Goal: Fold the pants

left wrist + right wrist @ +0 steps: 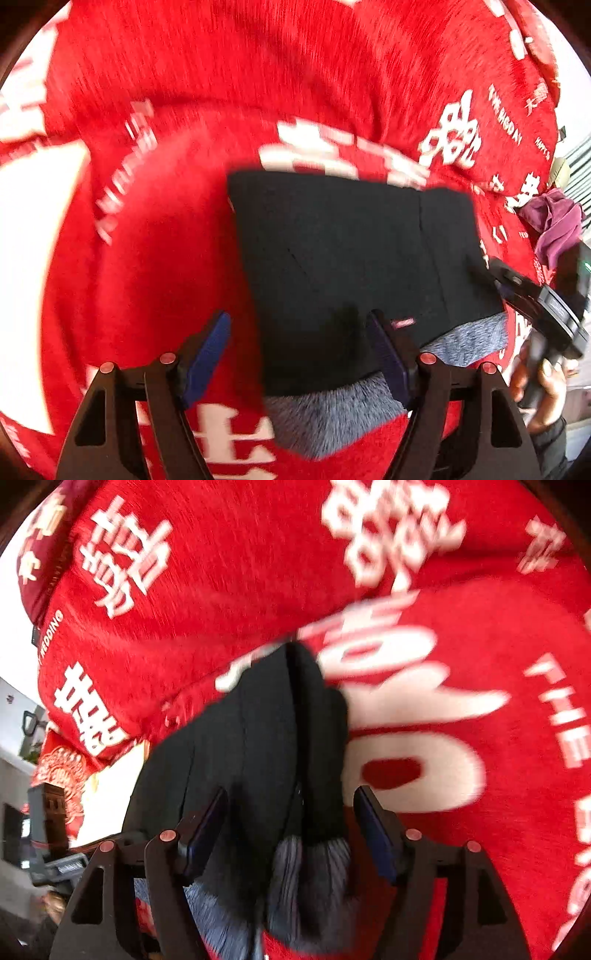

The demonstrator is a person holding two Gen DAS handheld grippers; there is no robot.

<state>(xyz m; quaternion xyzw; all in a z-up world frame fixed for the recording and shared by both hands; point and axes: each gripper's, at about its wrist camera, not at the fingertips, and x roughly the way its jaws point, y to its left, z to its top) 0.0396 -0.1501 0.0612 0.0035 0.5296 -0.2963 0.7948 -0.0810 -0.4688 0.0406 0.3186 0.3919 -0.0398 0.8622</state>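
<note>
You are working over a red blanket (155,236) printed with white characters, which is filling both views and bunching up into a ridge beyond the black pants (354,254). The pants are lying on that blanket as a folded dark rectangle, with their grey fleecy lining (332,417) showing along the edge nearest you. Beside the pants' right edge, a crumpled purple cloth (557,229) is sitting on the blanket. Your left gripper (299,354) is hovering over the near left corner of the pants, its blue-padded fingers (207,354) spread wide and holding nothing. Your right gripper (290,830) is hovering over the near end of the pants too, its fingers (373,830) likewise spread apart and gripping nothing.
</note>
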